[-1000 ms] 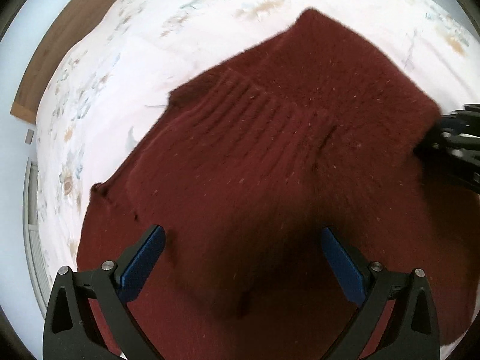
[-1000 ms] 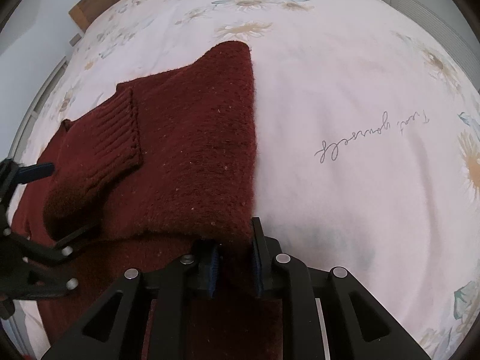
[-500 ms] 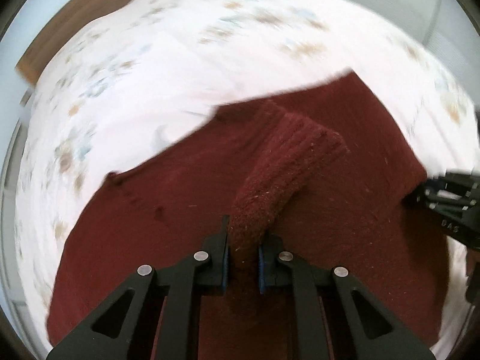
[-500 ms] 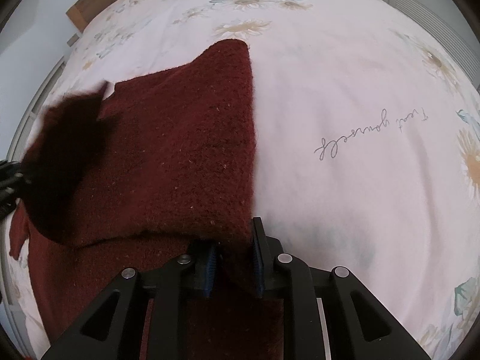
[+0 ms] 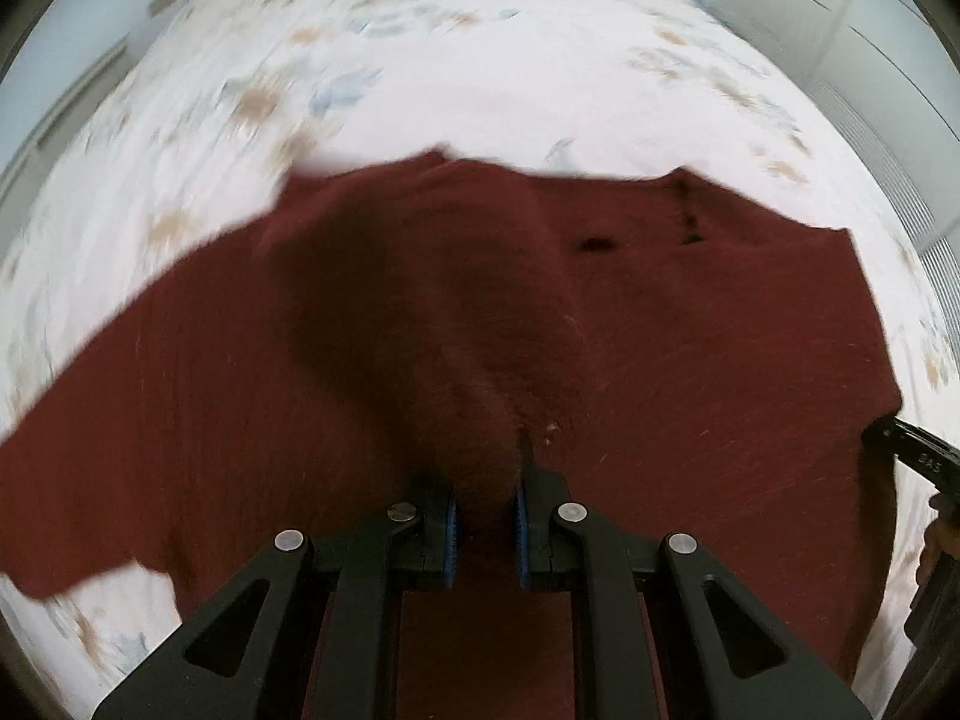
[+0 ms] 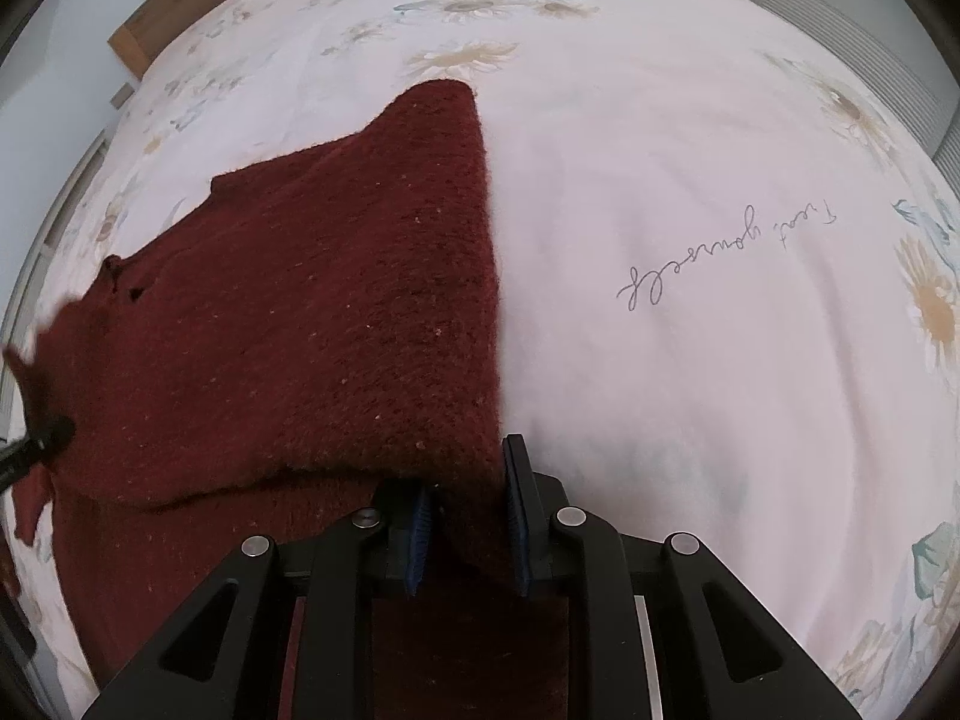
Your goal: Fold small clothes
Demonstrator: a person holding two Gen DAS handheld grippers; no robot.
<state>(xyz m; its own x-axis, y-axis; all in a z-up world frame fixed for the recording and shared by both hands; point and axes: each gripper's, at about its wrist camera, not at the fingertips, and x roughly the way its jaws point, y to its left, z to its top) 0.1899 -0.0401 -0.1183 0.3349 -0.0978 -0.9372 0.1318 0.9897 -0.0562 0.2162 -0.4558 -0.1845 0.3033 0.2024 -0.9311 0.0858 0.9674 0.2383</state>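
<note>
Both grippers over the sweater (image 6: 312, 312), which lies spread on the flowered bedsheet (image 6: 690, 138). We see the left gripper (image 5: 485, 525) closed on a raised bunch of knit, directly ahead of its jaws. The right gripper (image 6: 467, 531) pinches the sweater's folded right edge. We judge the sweater's long axis runs away from both grippers, the left nearer its loose side.

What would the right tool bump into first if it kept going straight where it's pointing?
The dark red sweater it already pinches. The right tool points steeply down, so the flowered bedspread probably lies just beneath.
</note>
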